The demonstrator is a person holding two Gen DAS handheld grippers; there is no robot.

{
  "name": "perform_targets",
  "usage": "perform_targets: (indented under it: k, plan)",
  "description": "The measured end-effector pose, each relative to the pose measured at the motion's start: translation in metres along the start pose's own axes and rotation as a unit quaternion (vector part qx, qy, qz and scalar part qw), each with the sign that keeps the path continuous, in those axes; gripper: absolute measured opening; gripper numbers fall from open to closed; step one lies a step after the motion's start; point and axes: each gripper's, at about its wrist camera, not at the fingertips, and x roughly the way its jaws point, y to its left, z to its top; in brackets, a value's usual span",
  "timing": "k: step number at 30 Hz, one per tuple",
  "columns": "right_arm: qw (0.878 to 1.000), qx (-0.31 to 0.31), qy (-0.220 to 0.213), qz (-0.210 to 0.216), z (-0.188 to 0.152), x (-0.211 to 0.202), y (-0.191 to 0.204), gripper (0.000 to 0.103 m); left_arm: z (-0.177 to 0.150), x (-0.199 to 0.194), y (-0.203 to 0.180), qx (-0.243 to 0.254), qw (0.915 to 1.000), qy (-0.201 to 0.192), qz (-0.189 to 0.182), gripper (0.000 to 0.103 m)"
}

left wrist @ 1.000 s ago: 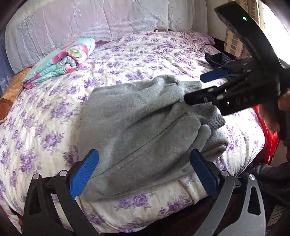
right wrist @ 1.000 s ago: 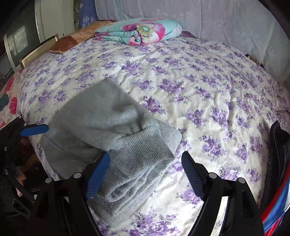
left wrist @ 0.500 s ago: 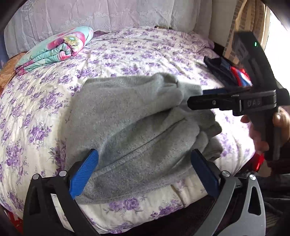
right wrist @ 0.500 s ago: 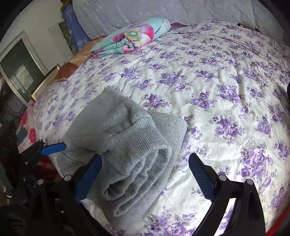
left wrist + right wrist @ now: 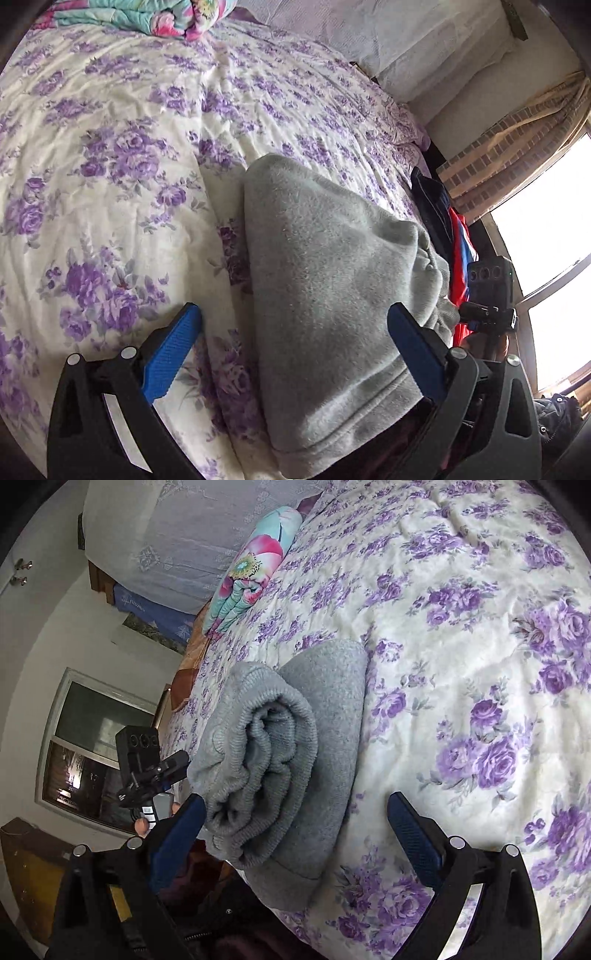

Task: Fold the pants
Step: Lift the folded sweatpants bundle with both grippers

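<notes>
The grey pants [image 5: 332,280] lie folded into a thick bundle at the near edge of the flower-print bed [image 5: 110,155]. My left gripper [image 5: 293,332] stands open low over one end, and the cloth runs between its blue pads [image 5: 173,354] without being pinched. In the right wrist view the ribbed, rolled end of the pants [image 5: 266,760] faces me. My right gripper [image 5: 295,823] is opening, its left pad [image 5: 181,834] beside the roll and the other pad over bare sheet. Neither gripper holds anything.
A folded floral quilt [image 5: 251,568] lies at the far side of the bed below the white-draped headboard [image 5: 177,535]. Dark and red-blue clothes [image 5: 454,240] are heaped at the bed's right edge by a bright window [image 5: 546,221]. The other tool's black camera block [image 5: 136,753] sits left of the roll.
Both views have rolled and come lower and closer to the pants. The right gripper has left the top of the bundle for its rolled end, jaws wider. The left has shifted sideways.
</notes>
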Motion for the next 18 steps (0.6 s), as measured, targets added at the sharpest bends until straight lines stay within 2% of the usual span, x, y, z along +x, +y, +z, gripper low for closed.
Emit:
perform_targets:
  k: [5,10,15,18]
  plan:
    - [0.999,0.003,0.04,0.025,0.01,0.023,0.012,0.1,0.009,0.015,-0.003,0.03,0.9986,0.027,-0.035,0.098]
    - [0.998,0.001,0.063,0.017,0.015,0.046,0.018,0.1,0.02,0.031,-0.006,0.045,0.9941,0.068,-0.072,0.098]
    - [0.998,0.005,0.07,0.007,0.021,0.06,0.022,0.1,0.021,0.067,-0.025,0.084,0.9804,0.138,-0.113,0.098]
    - [0.998,0.004,0.067,0.005,0.019,0.06,0.021,0.1,0.022,0.077,-0.031,0.089,0.9774,0.148,-0.122,0.099]
